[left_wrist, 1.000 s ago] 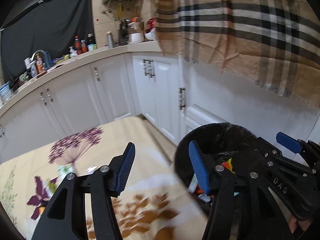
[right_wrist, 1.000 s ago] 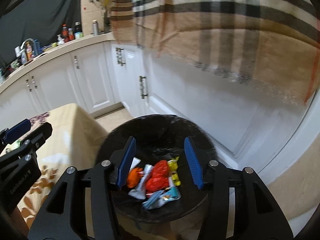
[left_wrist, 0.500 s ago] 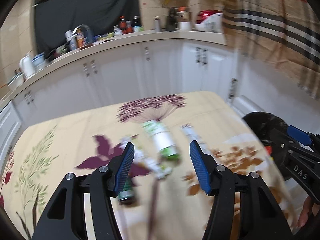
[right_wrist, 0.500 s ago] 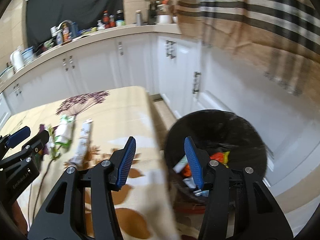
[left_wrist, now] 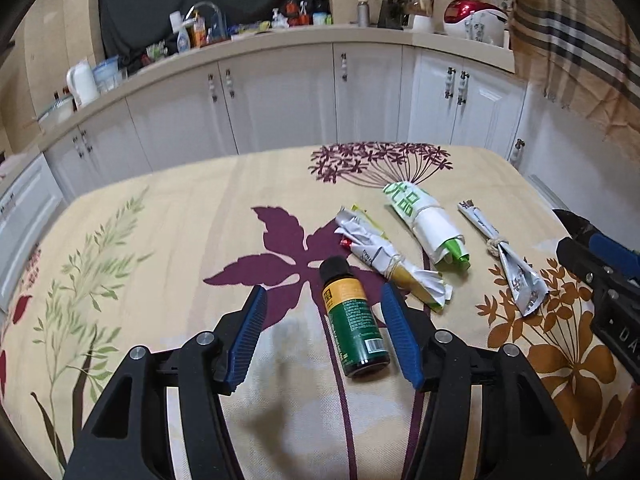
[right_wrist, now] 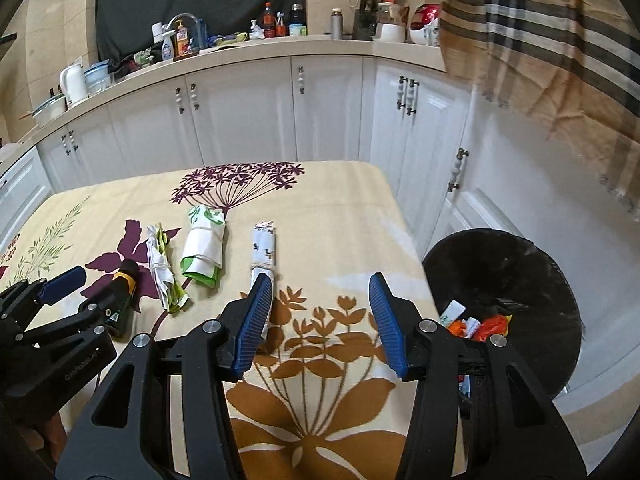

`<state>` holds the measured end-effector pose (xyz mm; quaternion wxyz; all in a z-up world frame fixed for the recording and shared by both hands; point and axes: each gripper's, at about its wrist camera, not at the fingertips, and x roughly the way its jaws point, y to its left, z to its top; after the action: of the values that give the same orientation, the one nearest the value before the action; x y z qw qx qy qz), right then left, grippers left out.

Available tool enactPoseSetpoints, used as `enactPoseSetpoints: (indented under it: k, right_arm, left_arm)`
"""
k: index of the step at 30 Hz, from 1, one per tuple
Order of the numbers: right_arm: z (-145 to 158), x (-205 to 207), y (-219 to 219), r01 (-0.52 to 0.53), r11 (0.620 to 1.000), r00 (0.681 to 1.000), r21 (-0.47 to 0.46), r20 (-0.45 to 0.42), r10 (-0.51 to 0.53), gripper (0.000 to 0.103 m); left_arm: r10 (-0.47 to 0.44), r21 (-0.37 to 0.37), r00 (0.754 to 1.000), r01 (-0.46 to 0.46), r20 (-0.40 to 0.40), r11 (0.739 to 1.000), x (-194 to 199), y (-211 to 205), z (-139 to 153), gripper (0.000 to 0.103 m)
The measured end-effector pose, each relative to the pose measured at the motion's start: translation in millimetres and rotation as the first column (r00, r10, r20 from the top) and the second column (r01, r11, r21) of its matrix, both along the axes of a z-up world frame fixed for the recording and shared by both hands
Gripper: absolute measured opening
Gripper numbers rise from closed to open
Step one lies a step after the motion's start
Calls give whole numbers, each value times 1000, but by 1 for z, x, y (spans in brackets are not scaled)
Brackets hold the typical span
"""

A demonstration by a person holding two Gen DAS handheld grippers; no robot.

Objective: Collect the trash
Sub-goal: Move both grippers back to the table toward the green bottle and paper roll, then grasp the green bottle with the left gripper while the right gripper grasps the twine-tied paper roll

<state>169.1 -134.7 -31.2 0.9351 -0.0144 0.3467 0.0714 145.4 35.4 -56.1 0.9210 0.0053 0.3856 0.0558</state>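
**While both grippers hang open, four pieces of trash lie on the table**

As seen from beside the table point(left_wrist: 168, 216), the left gripper point(left_wrist: 324, 332) hovers low over the floral cloth with its blue fingers point(left_wrist: 250, 334) spread wide. A dark bottle point(left_wrist: 354, 320) lies on its side between them, black cap pointing away, green and yellow label up. Neither finger touches it; it sits nearer the right-hand finger.

Just beyond the bottle, three tied bundles lie in a rough row:
- crumpled wrapper point(left_wrist: 390, 258), white and yellow, bound with string, closest to the bottle;
- green-and-white roll point(left_wrist: 426, 226), near the purple flower print;
- thin silver packet point(left_wrist: 502, 254), knotted at the middle, furthest toward the table's right edge.

None of the three touches another, as far as I can tell.

The right gripper point(right_wrist: 320, 316) is held over the brown flower print near the table's right edge, fingers point(right_wrist: 254, 320) wide apart and holding nothing. Its left finger overlaps the near end of the silver packet in the right wrist view; contact cannot be judged.

A black-lined bin point(right_wrist: 520, 264) stands on the floor just off the table's right edge, beside the white cabinets point(right_wrist: 332, 108). Inside it lie orange, red and white scraps point(right_wrist: 476, 322). A plaid cloth point(right_wrist: 560, 40) hangs above the bin.
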Motion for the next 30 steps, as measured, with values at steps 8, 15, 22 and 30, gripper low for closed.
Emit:
enactPoseSetpoints:
  k: [8, 15, 22, 30]
  right_arm:
    - [-5, 6, 6, -18, 1000, 1000, -6, -18, 18, 49]
    - [-10, 12, 14, -39, 999, 999, -12, -38, 38, 49]
    - [-13, 21, 27, -71, 997, 995, -28, -69, 69, 49]
    - [-23, 34, 38, -96, 994, 987, -47, -135, 89, 47]
  left_arm:
    - [-9, -58, 997, 4, -77, 998, 8, 8, -11, 50]
    - [-13, -55, 996, 9, -83, 998, 7, 15, -12, 25]
    - [-1, -61, 997, -3, -76, 998, 5, 25, -11, 25]
    - [23, -59, 998, -27, -63, 998, -2, 40, -8, 25]
